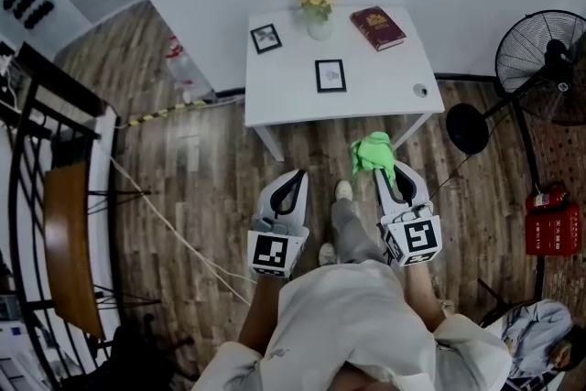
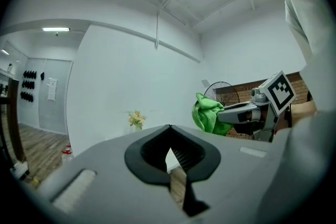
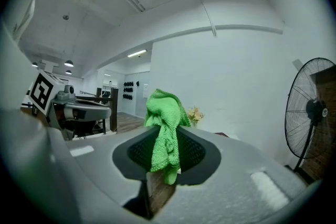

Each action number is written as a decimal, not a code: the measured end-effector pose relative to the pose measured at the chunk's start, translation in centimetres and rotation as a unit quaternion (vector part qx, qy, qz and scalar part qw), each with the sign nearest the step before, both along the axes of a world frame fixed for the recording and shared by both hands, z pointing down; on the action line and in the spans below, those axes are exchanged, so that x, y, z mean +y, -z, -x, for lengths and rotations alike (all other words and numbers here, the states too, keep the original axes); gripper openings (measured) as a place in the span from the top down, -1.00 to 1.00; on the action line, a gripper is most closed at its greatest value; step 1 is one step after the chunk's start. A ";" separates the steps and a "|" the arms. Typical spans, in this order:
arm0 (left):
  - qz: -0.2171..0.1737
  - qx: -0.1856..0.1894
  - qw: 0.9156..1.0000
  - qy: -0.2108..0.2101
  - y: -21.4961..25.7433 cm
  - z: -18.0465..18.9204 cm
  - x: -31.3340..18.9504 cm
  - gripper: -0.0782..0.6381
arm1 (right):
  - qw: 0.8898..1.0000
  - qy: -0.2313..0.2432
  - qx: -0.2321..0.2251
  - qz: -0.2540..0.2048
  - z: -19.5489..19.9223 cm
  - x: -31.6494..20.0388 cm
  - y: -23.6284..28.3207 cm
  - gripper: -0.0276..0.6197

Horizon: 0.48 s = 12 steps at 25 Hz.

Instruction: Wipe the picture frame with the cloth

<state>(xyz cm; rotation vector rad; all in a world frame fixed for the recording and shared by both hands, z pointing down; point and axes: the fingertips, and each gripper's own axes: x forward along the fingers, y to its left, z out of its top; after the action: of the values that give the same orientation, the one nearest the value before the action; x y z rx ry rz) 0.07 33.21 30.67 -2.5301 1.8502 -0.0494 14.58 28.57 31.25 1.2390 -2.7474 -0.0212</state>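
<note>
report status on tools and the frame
Left tool shut, empty. Right tool shut on green cloth. Picture frame on white table ahead, untouched; second frame behind it. Nothing blocking.

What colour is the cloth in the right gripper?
The cloth is bright green, clearest in the right gripper view.

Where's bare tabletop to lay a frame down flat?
Front-left corner of the table, left of the centre frame, is bare; so is the strip between that frame and the small round object. The back edge is crowded: back-left frame, vase, book.
</note>
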 end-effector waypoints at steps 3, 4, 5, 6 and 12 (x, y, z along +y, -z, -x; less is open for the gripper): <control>-0.002 -0.005 1.000 -0.001 0.1 0.4 -1.8 0.73 | 1.000 0.000 0.002 -0.001 0.3 -1.9 0.0 0.68; -0.001 -0.005 1.000 -0.001 0.1 0.6 -2.4 0.73 | 1.000 0.000 0.003 -0.001 0.4 -2.6 0.1 0.68; -0.002 -0.004 1.000 0.000 0.2 0.7 -3.1 0.73 | 1.000 0.000 0.004 -0.002 0.5 -3.4 0.2 0.68; -0.003 -0.004 1.000 0.000 0.4 0.8 -3.9 0.73 | 1.000 0.001 0.005 -0.001 0.6 -4.2 0.2 0.68; -0.008 -0.013 1.000 0.003 1.0 1.1 -9.3 0.73 | 1.000 0.013 -0.005 0.004 1.5 -9.5 0.0 0.68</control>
<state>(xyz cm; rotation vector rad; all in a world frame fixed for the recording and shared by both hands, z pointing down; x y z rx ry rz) -1.08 23.93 29.69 -2.5001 1.8410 -0.0671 13.06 19.03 31.30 1.2047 -2.7684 -0.0069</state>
